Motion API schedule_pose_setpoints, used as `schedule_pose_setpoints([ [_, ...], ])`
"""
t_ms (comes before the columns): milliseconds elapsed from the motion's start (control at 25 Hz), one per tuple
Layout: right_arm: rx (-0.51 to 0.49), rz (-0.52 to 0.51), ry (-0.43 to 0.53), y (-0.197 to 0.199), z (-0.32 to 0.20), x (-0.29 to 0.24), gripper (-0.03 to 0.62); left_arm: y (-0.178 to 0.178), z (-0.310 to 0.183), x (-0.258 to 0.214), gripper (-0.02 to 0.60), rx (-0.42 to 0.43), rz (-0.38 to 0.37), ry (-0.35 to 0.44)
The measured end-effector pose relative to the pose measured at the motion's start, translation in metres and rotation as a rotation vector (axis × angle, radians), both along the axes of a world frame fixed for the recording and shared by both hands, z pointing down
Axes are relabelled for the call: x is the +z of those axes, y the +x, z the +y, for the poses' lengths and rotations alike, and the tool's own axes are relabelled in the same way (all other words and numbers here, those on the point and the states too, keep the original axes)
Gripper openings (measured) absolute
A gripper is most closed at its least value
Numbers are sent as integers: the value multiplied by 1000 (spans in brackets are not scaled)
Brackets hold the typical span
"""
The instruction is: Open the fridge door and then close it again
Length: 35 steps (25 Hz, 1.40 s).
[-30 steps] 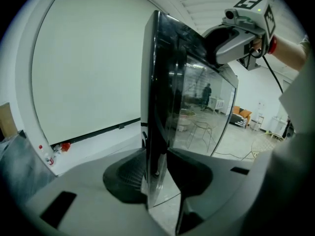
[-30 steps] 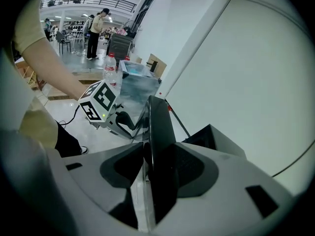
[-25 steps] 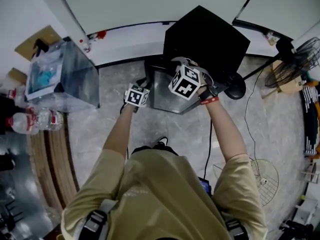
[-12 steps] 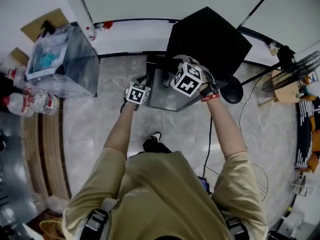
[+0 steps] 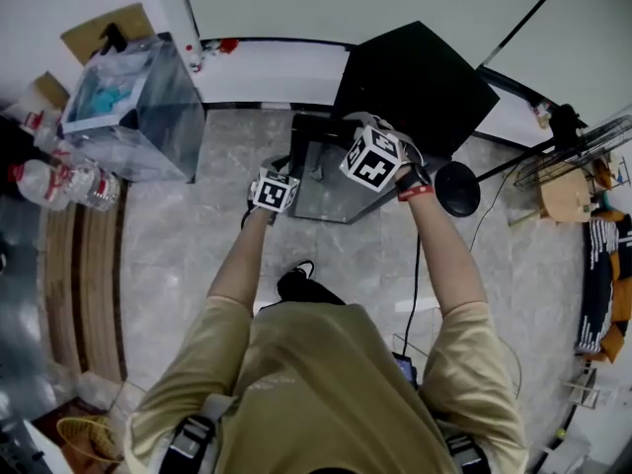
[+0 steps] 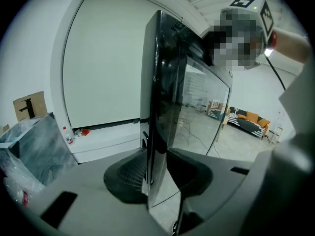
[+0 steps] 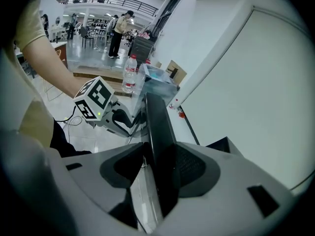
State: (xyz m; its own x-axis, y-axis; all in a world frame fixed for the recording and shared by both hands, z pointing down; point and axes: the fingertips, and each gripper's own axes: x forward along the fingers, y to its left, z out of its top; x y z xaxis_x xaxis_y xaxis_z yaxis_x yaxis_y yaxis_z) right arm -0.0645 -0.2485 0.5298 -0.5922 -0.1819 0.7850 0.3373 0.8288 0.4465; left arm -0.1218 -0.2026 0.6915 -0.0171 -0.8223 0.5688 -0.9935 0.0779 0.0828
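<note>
Head view first: the black fridge (image 5: 415,77) sits upper centre of the frame, and its fridge door (image 5: 331,181) stands swung out toward me over the marble floor (image 5: 197,245). My left gripper (image 5: 279,181) and right gripper (image 5: 367,146) are both on the door's free edge. Compared with a second ago, both marker cubes have drifted a little across the frame and rolled slightly. They have stayed on that edge throughout, so I judge the door is being carried through its swing, not parked. I can't tell from this view whether it is on the way out or back. In the left gripper view the dark glossy door (image 6: 160,107) runs upright through the middle of the frame. The fingers (image 6: 128,176) are pinching its edge from either side. In the right gripper view the same edge (image 7: 160,132) rises between my right gripper's (image 7: 160,168) fingers (image 7: 197,168), which also clamp it, and the left gripper's cube (image 7: 96,104) shows at left. With the door plainly open, I judge what remains is pushing it shut.
</note>
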Motion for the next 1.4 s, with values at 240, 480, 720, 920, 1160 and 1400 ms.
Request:
schedule_pose_setpoints([
  [240,-22,-19,18,11,12,-2,218,15,14,-3,126,-29,-1,15],
  [480,-67,-20,24,21,23,-4,222,29,29,-5,126,-82,5,28],
  [720,-133,-7,18,37,37,-1,222,47,48,3,126,-133,-9,-9],
  [920,-176,-14,18,42,44,-1,222,52,56,5,126,-190,-11,-36],
  [1160,-272,-28,28,60,58,-3,221,73,72,1,126,-264,-21,-25],
  [1400,-348,-17,33,81,74,0,222,101,92,5,126,-340,-12,-30],
])
